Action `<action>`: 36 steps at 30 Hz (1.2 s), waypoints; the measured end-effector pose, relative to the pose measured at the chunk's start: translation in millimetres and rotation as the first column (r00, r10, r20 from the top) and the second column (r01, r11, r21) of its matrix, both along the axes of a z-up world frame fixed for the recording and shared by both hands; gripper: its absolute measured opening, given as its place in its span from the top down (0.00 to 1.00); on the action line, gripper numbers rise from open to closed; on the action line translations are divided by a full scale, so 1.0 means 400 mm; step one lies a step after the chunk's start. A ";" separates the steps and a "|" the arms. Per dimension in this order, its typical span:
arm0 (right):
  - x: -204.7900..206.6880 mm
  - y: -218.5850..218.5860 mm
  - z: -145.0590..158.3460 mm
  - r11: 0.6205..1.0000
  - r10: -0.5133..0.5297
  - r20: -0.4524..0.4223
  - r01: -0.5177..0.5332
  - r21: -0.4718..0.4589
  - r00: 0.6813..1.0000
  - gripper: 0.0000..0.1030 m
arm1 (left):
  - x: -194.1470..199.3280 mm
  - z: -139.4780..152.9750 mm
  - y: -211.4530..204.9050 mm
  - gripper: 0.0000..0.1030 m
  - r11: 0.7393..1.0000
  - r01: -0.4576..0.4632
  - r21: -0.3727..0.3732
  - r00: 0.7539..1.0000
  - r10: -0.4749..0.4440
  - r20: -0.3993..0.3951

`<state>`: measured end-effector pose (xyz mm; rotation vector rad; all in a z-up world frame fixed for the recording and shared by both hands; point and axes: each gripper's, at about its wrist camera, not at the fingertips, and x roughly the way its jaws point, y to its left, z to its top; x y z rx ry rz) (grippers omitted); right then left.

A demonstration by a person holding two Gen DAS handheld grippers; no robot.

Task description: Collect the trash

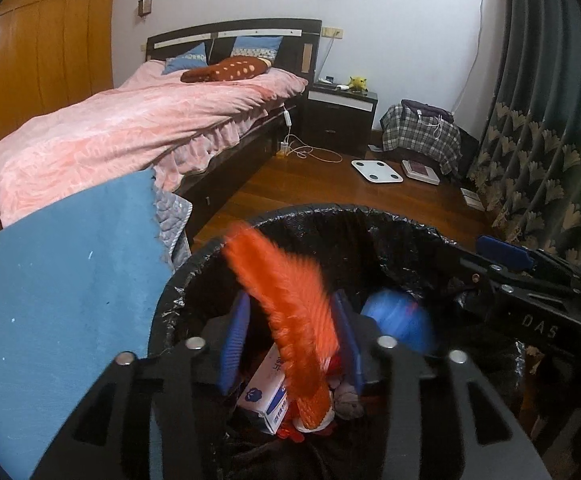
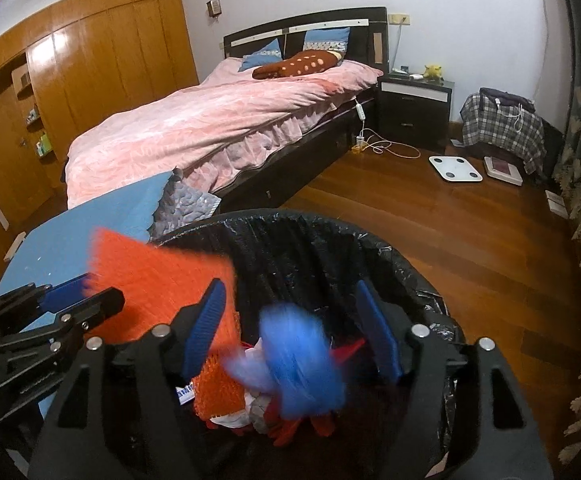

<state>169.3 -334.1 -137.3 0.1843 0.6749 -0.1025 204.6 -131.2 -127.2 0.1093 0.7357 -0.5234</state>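
Two drops: I have both grippers over the bin [image 1: 370,216], each letting a piece go.
Left gripper [image 1: 294,340]: jaws apart; the orange net [image 1: 286,312] stands blurred between the blue pads [image 1: 234,336], and I cannot tell if it touches them.
Right gripper [image 2: 294,332]: jaws wide apart; the blue wad [image 2: 302,364] is a blur between them, clear of both pads, just above the rubbish in the bin.
Bin contents: a white carton [image 1: 266,392], red scraps and grey cloth lie at the bottom.
Doing it well: I would hold both tools inside the bin's rim until each piece lies in the black liner [image 2: 290,248], since the net could catch on a pad.
Beside the bin: the blue mat [image 1: 58,280], touching its left side.
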 end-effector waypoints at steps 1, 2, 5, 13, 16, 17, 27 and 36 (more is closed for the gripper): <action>0.000 -0.003 0.002 1.000 -0.002 0.002 0.002 0.000 1.000 0.32 | -0.001 0.000 0.004 0.50 1.000 -0.002 -0.001 1.000 0.002 0.002; -0.003 -0.003 0.005 1.000 -0.006 0.005 0.006 -0.002 1.000 0.25 | -0.003 0.004 0.010 0.45 1.000 -0.006 -0.003 1.000 0.006 0.006; -0.016 -0.008 0.016 1.000 -0.017 0.019 0.017 -0.004 1.000 0.14 | -0.009 0.016 0.025 0.36 1.000 -0.015 -0.006 1.000 0.016 0.017; -0.055 0.010 0.066 1.000 0.001 0.041 -0.001 -0.010 0.999 0.07 | -0.046 0.088 0.100 0.16 0.997 -0.071 -0.025 0.995 0.073 0.066; -0.078 0.029 0.092 1.000 0.023 0.052 -0.023 -0.015 0.998 0.06 | -0.068 0.116 0.130 0.09 0.995 -0.100 -0.023 0.991 0.102 0.085; -0.087 0.038 0.104 0.999 0.031 0.055 -0.030 -0.014 0.998 0.05 | -0.075 0.123 0.137 0.08 0.994 -0.110 -0.022 0.990 0.111 0.090; -0.171 0.141 0.192 0.994 0.112 0.079 -0.111 -0.014 0.991 0.05 | -0.176 0.201 0.240 0.06 0.983 -0.180 -0.029 0.975 0.182 0.131; -0.247 0.200 0.266 0.988 0.152 0.113 -0.150 -0.023 0.982 0.05 | -0.266 0.256 0.292 0.06 0.976 -0.210 -0.052 0.962 0.216 0.169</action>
